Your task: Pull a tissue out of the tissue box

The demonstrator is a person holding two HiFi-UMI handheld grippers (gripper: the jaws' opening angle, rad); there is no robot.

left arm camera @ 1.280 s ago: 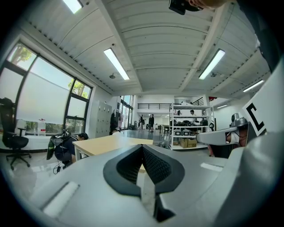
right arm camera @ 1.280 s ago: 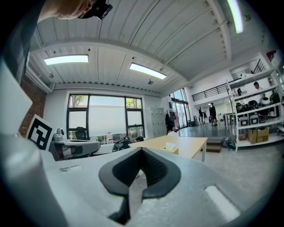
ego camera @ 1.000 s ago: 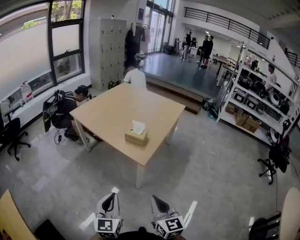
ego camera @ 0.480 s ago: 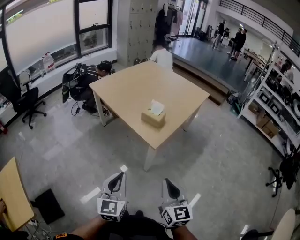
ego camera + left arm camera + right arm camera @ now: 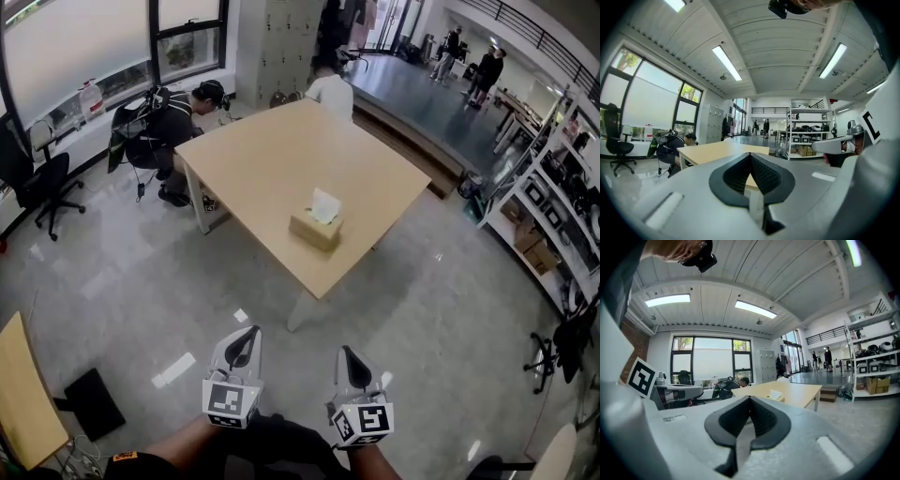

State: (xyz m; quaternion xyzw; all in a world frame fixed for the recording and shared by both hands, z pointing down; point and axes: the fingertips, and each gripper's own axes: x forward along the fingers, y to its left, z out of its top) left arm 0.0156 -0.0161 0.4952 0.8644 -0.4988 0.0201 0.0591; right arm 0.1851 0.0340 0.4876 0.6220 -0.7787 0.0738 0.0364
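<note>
A tan tissue box (image 5: 314,230) with a white tissue (image 5: 325,204) standing out of its top sits near the front corner of the light wooden table (image 5: 272,159). Both grippers hang over the floor well short of the table, pointing towards it. My left gripper (image 5: 246,344) is shut with nothing in it, and so is my right gripper (image 5: 352,362). In the right gripper view the tissue box (image 5: 776,396) shows far off above the shut right gripper (image 5: 750,399). In the left gripper view the left gripper (image 5: 750,155) hides the box, and only the table (image 5: 715,151) shows.
A person crouches by the table's far left leg (image 5: 173,117); another in white (image 5: 330,91) sits at its far edge. An office chair (image 5: 37,178) stands at left, storage shelves (image 5: 562,187) at right. A wooden board (image 5: 23,398) and a black pad (image 5: 94,403) lie at bottom left.
The view and both grippers have come nearer to the table, and the tissue box looks larger. Both grippers stay shut and empty.
</note>
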